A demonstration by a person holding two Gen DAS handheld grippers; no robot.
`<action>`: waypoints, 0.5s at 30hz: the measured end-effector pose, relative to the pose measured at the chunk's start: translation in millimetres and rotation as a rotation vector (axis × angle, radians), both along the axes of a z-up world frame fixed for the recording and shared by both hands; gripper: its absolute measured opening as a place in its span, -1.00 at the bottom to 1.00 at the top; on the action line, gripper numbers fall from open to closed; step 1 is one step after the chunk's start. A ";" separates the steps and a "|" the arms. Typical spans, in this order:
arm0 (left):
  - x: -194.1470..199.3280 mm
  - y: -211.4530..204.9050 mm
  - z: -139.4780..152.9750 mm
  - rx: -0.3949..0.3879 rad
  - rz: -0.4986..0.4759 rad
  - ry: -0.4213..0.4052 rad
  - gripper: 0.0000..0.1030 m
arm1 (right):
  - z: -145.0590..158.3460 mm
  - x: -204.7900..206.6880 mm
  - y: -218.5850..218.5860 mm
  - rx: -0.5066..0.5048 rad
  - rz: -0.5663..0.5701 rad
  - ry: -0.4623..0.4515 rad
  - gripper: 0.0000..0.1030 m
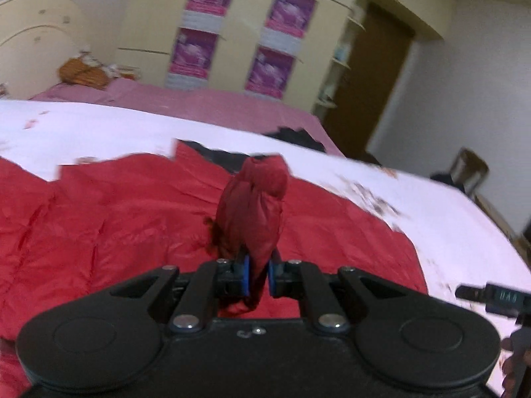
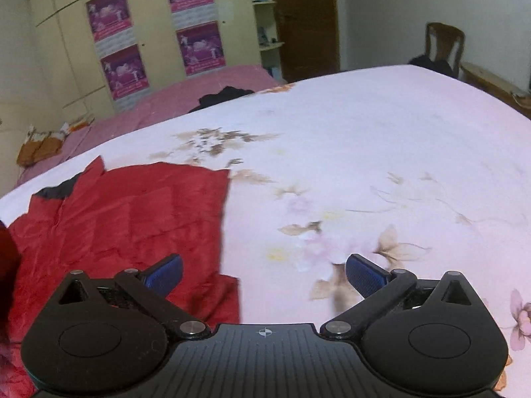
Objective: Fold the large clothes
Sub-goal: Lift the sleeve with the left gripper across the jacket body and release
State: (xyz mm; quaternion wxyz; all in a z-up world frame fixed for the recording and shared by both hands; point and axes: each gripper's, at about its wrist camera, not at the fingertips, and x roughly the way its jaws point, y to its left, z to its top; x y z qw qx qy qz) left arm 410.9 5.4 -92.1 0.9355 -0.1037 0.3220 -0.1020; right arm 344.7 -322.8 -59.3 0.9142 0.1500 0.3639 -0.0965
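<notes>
A white floral bedsheet (image 2: 381,152) is covering the bed, with a pink sheet (image 1: 205,102) lying beyond its far edge. A dark garment (image 2: 225,96) is resting there. Purple posters (image 2: 109,13) are hanging on the cream wardrobe (image 1: 245,26). A wooden chair (image 2: 444,43) is standing near the brown door (image 2: 305,20).

left matte-black plastic two-finger gripper (image 1: 258,277): blue ribbed pads, silver pivot screws, round side discs | right matte-black plastic gripper (image 2: 264,273): same, ribbed top plate, crosshair mark at 12 o'clock
</notes>
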 end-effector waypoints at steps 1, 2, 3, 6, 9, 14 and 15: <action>1.9 -6.5 -1.2 0.010 -0.016 0.004 -0.81 | 0.3 -1.8 -4.2 0.004 -0.004 0.000 1.00; 3.2 -16.1 -3.4 0.019 -0.035 0.006 -0.80 | 0.6 -3.7 -7.9 0.006 -0.007 -0.001 1.00; 3.7 -24.2 -5.1 0.026 -0.052 0.007 -0.81 | 1.1 -5.7 -12.1 0.007 -0.011 -0.003 1.00; 0.7 -49.6 -9.3 0.047 -0.096 0.015 -0.81 | 2.8 -11.4 -25.7 0.018 -0.028 -0.009 1.00; -2.6 -70.1 -11.2 0.051 -0.128 0.026 -0.81 | 4.1 -15.9 -40.5 0.027 -0.043 -0.012 1.00; 1.6 -102.0 -16.8 0.073 -0.161 0.040 -0.81 | 4.2 -23.0 -63.4 0.039 -0.062 -0.011 1.00; 1.8 -105.8 -17.1 0.078 -0.165 0.042 -0.81 | 4.2 -24.7 -68.1 0.040 -0.068 -0.010 1.00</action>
